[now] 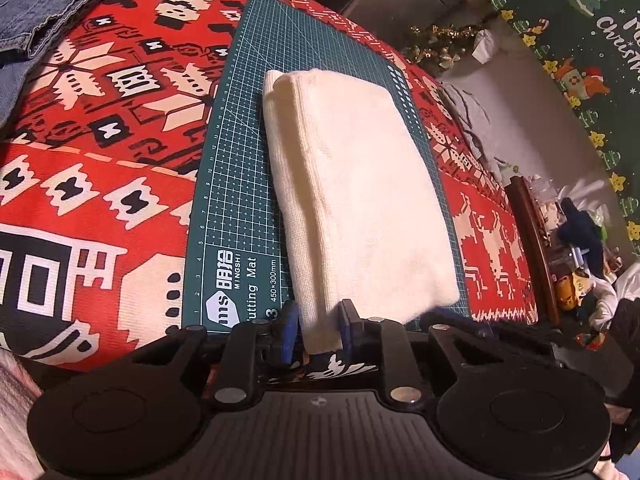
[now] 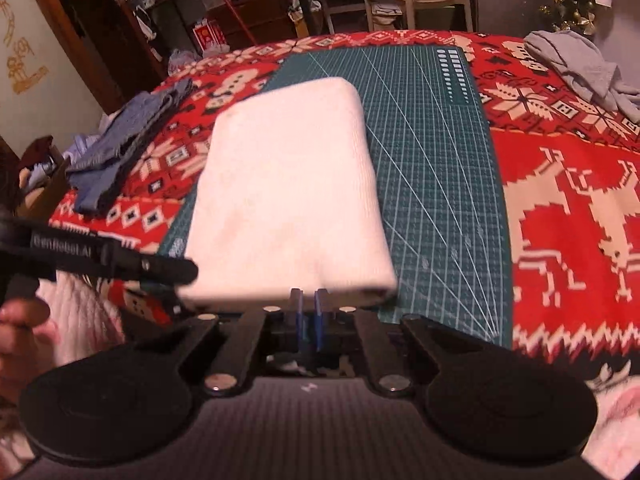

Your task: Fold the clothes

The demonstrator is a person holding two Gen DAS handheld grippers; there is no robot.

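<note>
On worktop: red patterned cloth (image 1: 100, 168) covers it.
Mat: green cutting mat (image 1: 236, 184) lies on top.
Garment: folded white garment (image 1: 352, 184) rests on the mat, near edge lifted.
Your left claw (image 1: 320, 330): pinching that edge, loosely.
Your right claw (image 2: 308, 312): nearly pressed together; grip unclear.
Risk: the slackening left hold could spill your fold.

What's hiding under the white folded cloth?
The white folded cloth lies on a green cutting mat, which sits on a red patterned tablecloth. The mat's grid shows around the cloth; the part directly beneath is covered, so anything there cannot be seen.
</note>
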